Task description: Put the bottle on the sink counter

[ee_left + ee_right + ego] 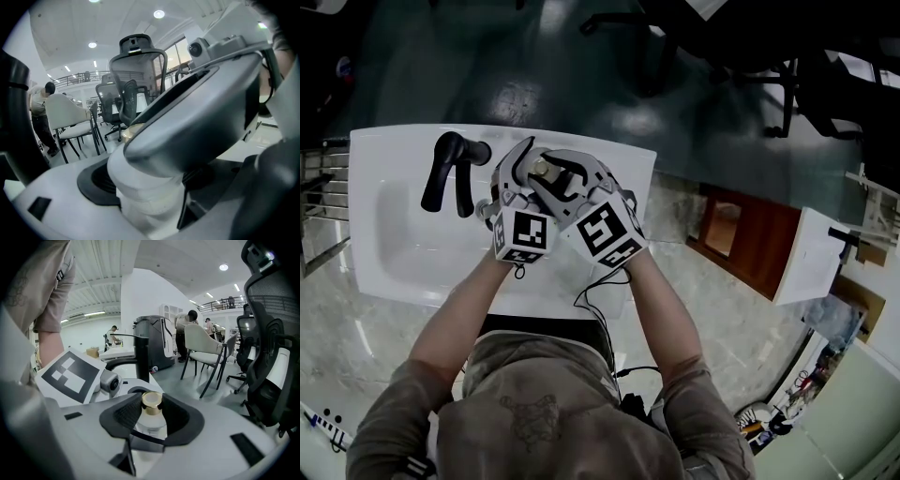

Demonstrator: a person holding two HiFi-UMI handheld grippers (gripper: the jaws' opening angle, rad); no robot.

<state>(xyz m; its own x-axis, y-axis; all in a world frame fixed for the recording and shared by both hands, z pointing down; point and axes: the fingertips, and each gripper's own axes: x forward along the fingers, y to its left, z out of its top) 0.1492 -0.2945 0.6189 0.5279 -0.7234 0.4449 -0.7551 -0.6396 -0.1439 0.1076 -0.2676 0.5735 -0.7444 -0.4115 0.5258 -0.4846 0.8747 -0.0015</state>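
Seen from above, a person in a grey-brown top leans over a white sink (pixel 398 239) with a black faucet (pixel 442 173) at its back edge. Both arms reach forward, and the two hand-held tools meet just right of the faucet, above the flat white worktop (pixel 623 169) beside the basin. Between them is a small pale bottle (pixel 546 169) with a gold cap, standing upright. The right gripper (pixel 567 175) is closed on the bottle: its two hollowed black pads (pixel 123 414) sit against either side of the gold cap and neck. The left gripper (pixel 514 178) comes in from the faucet side and lower down. Its jaws stand fairly wide around the bottle's white body, and both dark pads appear to rest against it. The right gripper's grey jaw crosses over the top of it. Whether the bottle's base touches the worktop cannot be told. Office chairs (pixel 269 362) and a few people stand in the large hall behind.
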